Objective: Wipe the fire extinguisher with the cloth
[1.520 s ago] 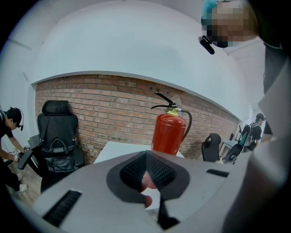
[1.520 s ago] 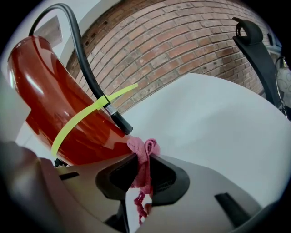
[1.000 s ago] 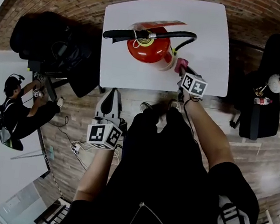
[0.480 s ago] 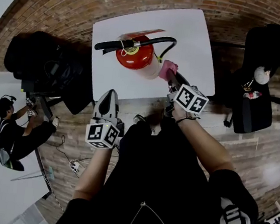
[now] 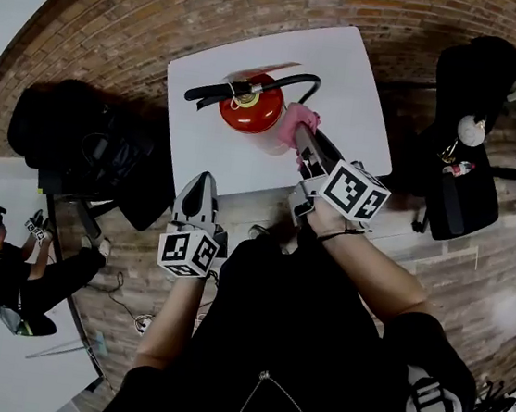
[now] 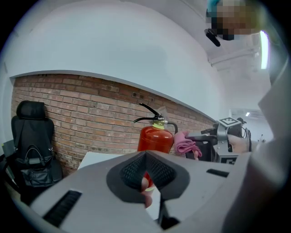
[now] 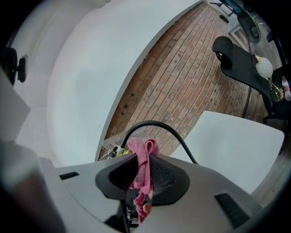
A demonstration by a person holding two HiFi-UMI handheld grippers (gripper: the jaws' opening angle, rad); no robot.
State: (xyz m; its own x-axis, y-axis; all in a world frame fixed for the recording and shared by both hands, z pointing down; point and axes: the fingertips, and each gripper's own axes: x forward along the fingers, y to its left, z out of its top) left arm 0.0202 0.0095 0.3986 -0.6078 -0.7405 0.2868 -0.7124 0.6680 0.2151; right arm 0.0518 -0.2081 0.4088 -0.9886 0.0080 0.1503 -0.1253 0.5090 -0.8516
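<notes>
White table against a brick wall, seen from above. Red fire extinguisher standing upright near the table's middle: cylindrical red body, black lever handle at the top pointing left, black hose arching to the right, yellow-green collar under the valve. Right gripper at the cylinder's right flank, jaws clamped on a bunched pink cloth that touches the red body. Left gripper held off the table's near edge, well apart from the extinguisher, jaws drawn together with nothing between them.
</notes>
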